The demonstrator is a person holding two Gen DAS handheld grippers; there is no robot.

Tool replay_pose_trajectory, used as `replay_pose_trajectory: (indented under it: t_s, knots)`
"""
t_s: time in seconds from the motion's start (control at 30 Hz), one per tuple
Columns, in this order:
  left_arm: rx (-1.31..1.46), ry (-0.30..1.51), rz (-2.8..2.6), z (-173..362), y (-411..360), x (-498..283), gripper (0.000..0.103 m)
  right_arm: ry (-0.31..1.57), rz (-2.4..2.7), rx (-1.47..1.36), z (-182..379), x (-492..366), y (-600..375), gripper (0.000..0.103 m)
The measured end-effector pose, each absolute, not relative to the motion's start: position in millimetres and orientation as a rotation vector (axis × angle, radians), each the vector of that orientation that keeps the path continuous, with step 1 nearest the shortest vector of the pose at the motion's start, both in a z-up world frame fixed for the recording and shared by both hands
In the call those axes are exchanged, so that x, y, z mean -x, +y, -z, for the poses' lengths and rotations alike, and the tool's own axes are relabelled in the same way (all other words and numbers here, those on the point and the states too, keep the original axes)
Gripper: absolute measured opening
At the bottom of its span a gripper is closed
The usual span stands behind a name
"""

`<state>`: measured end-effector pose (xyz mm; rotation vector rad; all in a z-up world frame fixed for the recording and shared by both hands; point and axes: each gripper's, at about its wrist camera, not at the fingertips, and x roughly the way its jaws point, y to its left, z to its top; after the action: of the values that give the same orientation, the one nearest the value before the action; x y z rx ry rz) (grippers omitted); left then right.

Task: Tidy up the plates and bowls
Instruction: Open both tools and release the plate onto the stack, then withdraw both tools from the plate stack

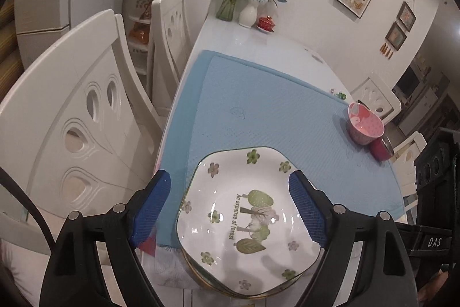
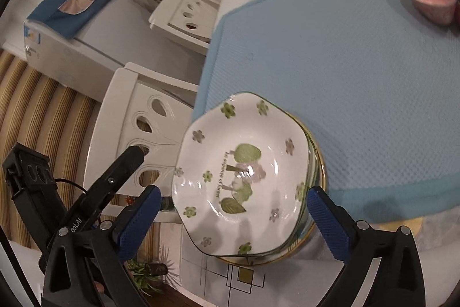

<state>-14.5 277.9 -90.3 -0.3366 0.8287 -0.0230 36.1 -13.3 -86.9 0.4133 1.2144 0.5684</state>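
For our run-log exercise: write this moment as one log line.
left gripper: open, empty | right gripper: open, empty | floral plate: atop plate stack, table's near edge | pink bowl: far on blue mat

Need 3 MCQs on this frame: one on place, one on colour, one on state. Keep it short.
1. Where does the floral plate sit?
A. on a stack at the table's near edge
B. beside the vases
C. on a chair

2. Colour of the mat?
A. green
B. light blue
C. red

3. State of the right gripper?
A. shut on the plate
B. shut on a bowl
C. open

Answers:
1. A, it lies on other rims, at the mat's near corner.
2. B, the mat is pale blue in both views.
3. C, its blue fingers stand clear on either side of the plate.
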Motion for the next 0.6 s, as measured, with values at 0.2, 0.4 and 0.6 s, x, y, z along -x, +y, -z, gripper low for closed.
replay_pose_trajectory:
  t_s: [0.2, 0.4, 0.6]
  knots:
    - [0.410, 0.872, 0.021, 96, 285, 20, 0.083, 1.160, -0.588, -0.390, 68, -26, -19, 0.101]
    - [0.477, 0.888, 0.152, 97, 278, 23, 0.083, 1.114, -0.589, -0.378, 61, -15, -35, 0.101]
    - [0.499, 0.928, 0.202, 103, 259, 9, 0.083, 1.084, -0.538, -0.425, 56, -1, -60, 0.101]
